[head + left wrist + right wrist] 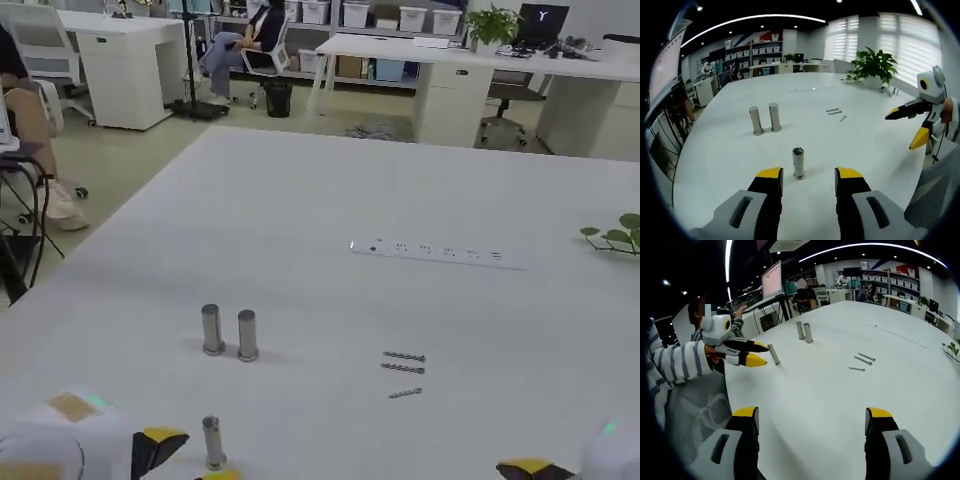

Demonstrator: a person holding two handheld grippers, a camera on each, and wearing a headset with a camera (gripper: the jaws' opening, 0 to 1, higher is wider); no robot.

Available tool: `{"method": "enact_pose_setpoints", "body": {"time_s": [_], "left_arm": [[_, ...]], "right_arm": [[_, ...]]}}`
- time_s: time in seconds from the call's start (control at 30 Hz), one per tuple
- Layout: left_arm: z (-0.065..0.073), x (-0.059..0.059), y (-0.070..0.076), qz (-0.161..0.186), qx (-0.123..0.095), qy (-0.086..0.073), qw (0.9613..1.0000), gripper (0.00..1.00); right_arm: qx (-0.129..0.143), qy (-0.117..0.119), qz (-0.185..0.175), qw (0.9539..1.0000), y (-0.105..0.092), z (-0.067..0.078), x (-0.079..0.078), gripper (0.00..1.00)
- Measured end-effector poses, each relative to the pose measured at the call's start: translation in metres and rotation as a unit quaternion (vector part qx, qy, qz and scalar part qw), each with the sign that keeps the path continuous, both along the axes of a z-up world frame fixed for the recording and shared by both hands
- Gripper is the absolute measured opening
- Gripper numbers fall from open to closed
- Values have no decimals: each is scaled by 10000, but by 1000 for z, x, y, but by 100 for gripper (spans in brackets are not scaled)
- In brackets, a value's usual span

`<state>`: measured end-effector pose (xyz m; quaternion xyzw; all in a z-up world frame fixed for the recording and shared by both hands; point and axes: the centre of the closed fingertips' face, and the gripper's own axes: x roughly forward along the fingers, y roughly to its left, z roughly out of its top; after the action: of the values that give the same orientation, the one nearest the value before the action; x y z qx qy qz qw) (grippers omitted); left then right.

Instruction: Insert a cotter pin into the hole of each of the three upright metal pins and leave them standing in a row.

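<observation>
The left gripper (809, 174) sits low at the near edge of the counter (300, 220), level and pointing across it. Its fingers (770, 176) are parted about halfway and hold nothing. A single metal pin (798, 162) stands upright just ahead, in line with the gap between them. It appears clear of both tips, though the head view crops that spot too tightly to be sure. In the head view the left gripper (190, 458) is at the near left corner with the single metal pin (213, 442) beside its yellow tips. From the right gripper view, a striped sleeve (675, 365) carries the left gripper (759, 353) out over the counter's edge.

The right gripper (812, 413) is held near the near right corner, above bare counter. Its fingers (879, 415) are spread wide and hold nothing.

Farther in from the left gripper, a pair of metal pins (230, 332) stands upright, side by side and nearly touching. Three cotter pins (404, 368) lie flat toward the counter's middle, well apart from every metal pin. Two of them are parallel and close together, and the third lies a little nearer.

A white power strip (435, 253) lies beyond them, and a leafy plant (615, 235) reaches in at the right edge. Nothing stands between the fingers and the pins. A person (245, 40) sits at a desk in the background.
</observation>
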<state>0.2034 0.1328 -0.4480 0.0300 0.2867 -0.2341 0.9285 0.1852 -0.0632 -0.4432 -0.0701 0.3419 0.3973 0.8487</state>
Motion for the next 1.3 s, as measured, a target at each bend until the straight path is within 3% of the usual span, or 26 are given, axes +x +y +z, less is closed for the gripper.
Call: {"method": "enact_pose_setpoints", "body": {"time_s": [0.07,0.27,0.4,0.53,0.63,0.93,1.13,1.23,1.3], "left_arm": [[3,-3,0,-54,-133,18,9999,47],[22,-8,0,-147,-479,-171,9986,65],[30,-11,-2,-315,-536,-254,9977,79],[33,-16,-3,-462,-548,-236,9972,93],[33,-19,-3,-549,-570,-260,9965,98],[25,-28,-4,-699,-531,-155,9960,99],[25,-32,-2,-707,-529,-137,9960,99],[25,-33,-1,-672,-556,-123,9961,99],[25,-34,0,-658,-561,-121,9962,99]], "right_arm": [[-14,-10,0,10000,0,1,0,86],[-97,-19,46,9999,0,0,0,86],[-160,-34,93,9998,0,0,0,86],[-298,-40,150,9994,-2,0,3,85],[-390,-97,195,9990,-4,4,9,84],[-863,-368,662,9934,-4,15,37,77],[-1271,-564,1269,9821,1,20,53,69],[-1531,-602,1686,9719,5,18,59,64],[-1635,-566,2067,9630,11,15,58,54]]}}
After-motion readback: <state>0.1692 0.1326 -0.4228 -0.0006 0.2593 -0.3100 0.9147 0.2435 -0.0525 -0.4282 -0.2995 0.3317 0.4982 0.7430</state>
